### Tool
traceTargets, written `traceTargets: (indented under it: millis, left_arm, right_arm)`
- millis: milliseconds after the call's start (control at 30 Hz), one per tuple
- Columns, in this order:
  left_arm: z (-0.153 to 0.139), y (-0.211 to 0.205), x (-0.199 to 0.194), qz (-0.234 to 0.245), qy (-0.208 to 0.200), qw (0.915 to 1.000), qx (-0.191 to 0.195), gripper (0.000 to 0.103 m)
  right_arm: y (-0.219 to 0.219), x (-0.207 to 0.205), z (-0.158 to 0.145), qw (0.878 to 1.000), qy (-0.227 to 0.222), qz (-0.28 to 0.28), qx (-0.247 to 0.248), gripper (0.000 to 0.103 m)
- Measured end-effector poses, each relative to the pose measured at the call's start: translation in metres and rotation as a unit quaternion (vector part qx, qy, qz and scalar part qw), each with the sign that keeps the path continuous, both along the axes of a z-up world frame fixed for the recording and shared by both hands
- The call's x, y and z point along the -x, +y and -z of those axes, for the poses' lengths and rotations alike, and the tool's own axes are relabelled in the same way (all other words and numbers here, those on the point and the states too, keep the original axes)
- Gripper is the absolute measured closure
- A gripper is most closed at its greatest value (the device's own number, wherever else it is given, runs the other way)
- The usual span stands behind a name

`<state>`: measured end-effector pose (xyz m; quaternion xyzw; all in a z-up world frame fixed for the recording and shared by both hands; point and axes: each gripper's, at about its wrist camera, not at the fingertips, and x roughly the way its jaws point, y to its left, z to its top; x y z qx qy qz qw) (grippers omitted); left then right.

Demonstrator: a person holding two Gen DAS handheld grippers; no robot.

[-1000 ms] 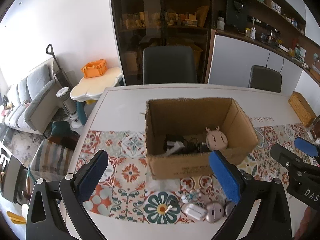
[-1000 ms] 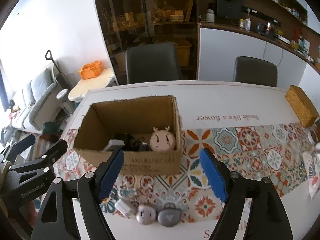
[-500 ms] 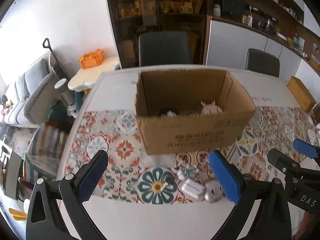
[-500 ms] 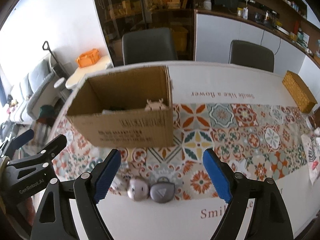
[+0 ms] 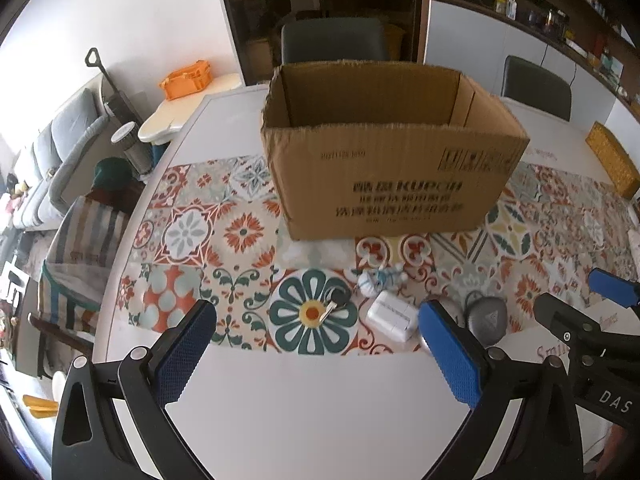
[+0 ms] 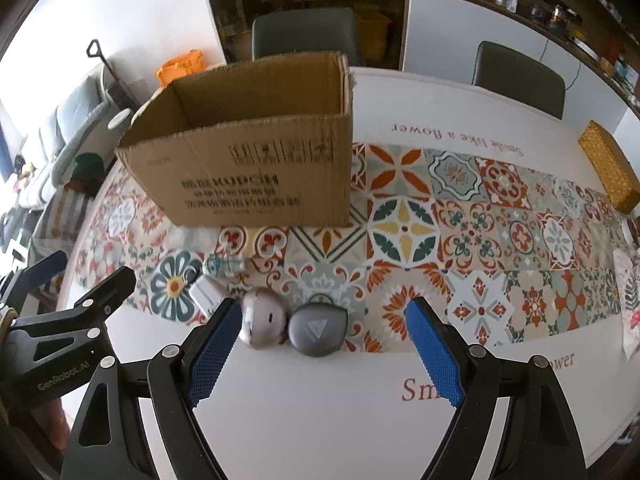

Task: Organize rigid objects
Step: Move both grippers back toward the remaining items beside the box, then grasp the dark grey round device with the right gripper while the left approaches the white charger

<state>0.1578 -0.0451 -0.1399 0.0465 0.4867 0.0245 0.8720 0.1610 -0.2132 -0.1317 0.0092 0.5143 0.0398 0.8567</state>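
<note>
An open cardboard box (image 5: pixel 392 176) stands on the patterned table runner; it also shows in the right wrist view (image 6: pixel 256 160); its contents are hidden by the near wall. In front of it lie a white charger (image 5: pixel 391 315), a small key (image 5: pixel 334 305), a small pale blue-white item (image 5: pixel 380 278), a dark grey case (image 6: pixel 318 330) and a pinkish-grey case (image 6: pixel 262 322). My left gripper (image 5: pixel 316 354) is open and empty, over the key and charger. My right gripper (image 6: pixel 320 354) is open and empty, just near of the two cases.
A woven yellow box (image 6: pixel 610 168) sits at the table's far right edge. Dark chairs (image 5: pixel 334 40) stand behind the table. A white cloth item (image 6: pixel 630 300) lies at the right edge. The floor, a sofa and a striped bag (image 5: pixel 80 248) lie to the left.
Both grippers have dropped lower and pulled back toward the near table edge. The box's inside has passed out of sight behind its near wall. Both stay open.
</note>
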Motion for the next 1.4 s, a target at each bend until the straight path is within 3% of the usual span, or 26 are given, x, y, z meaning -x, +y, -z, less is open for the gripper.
traceTargets:
  millis: [867, 1400]
  left_arm:
    - [0.087, -0.010, 0.015, -0.052, 0.087, 0.9947, -0.015, 0.000]
    - [0.095, -0.021, 0.015, -0.043, 0.080, 0.9957, -0.018, 0.000]
  right_arm:
    - [0.005, -0.018, 0.104, 0.988, 0.113, -0.097, 0.024, 0.022]
    - [0.017, -0.040, 0.135, 0.985, 0.105, -0.130, 0.045, 0.029]
